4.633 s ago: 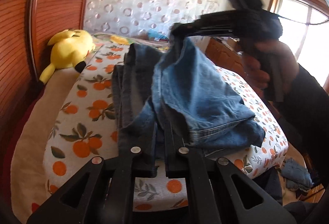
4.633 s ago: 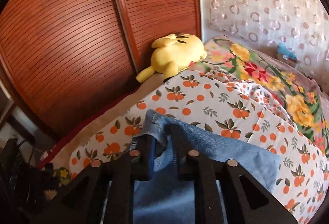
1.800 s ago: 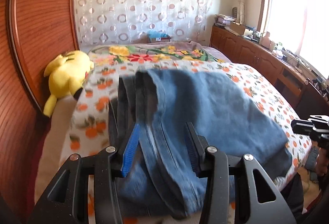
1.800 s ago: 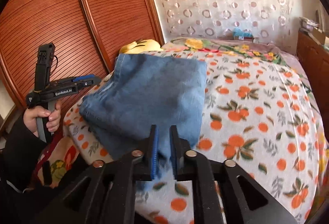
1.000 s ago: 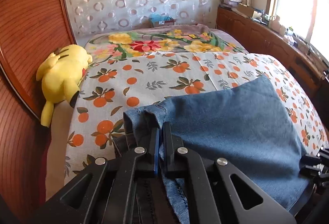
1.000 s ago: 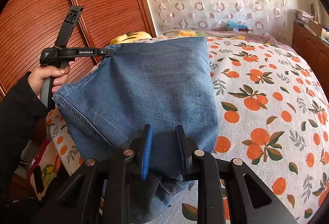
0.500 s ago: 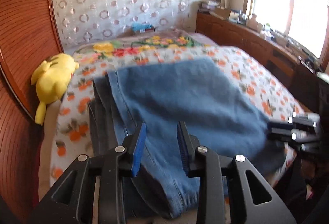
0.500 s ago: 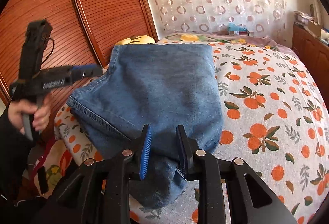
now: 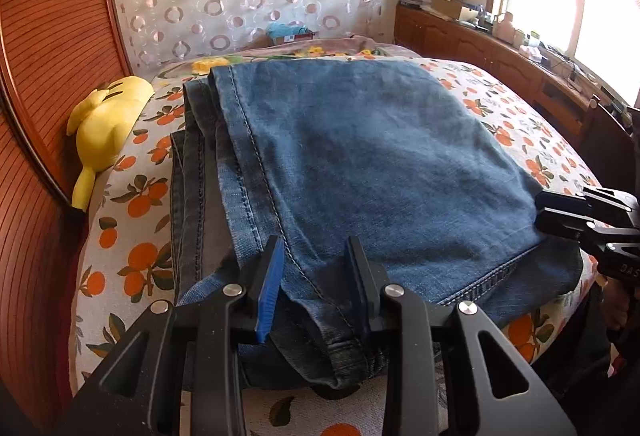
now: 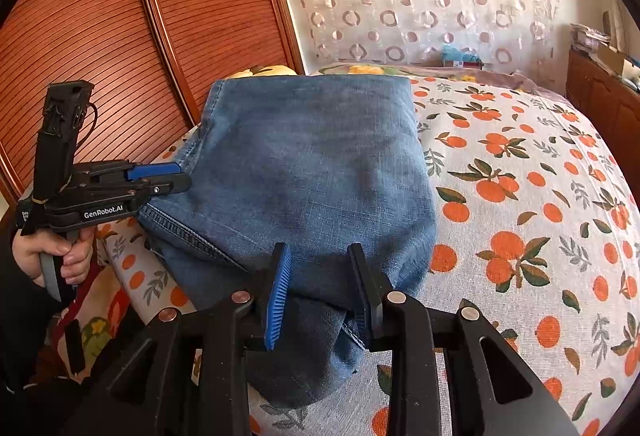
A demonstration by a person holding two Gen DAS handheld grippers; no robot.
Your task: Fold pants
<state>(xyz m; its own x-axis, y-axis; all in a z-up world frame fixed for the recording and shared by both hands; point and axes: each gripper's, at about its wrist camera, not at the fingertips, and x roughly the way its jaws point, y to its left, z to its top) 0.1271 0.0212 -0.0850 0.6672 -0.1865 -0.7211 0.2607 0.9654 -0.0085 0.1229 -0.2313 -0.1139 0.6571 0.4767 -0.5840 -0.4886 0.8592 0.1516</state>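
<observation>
Jeans [image 9: 372,164] lie folded into a thick blue square near the foot of the bed [image 9: 132,212], seen first from the left wrist. Left hand-held gripper [image 9: 316,276] stands over the near hem, its jaws having just parted; denim passes between the pads but neither pad presses on it, so the cloth is released. A yellow plush toy [image 9: 104,120] rests against the wooden wall panel on the left, well apart from the pile. At the right edge the other tool's black tips sit just beside the fold's corner.

From the right wrist, the same square fills the middle of the frame on the orange-print sheet. Right hand-held gripper [image 10: 320,284] also straddles the near edge with its jaws having just been opening, a flap of denim hanging between the pads and over the mattress edge; the pads look clear of it, though the cloth bunches there and contact on the far pad is hard to rule out. The left tool, held in a hand [image 10: 56,248], points at the fold's left corner.

The fold looks finished or nearly so. The risk now is in the withdrawal: ribbed pads could snag the loose hem and drag the top layer askew, and the overhanging flap could pull the stack off the bed.
</observation>
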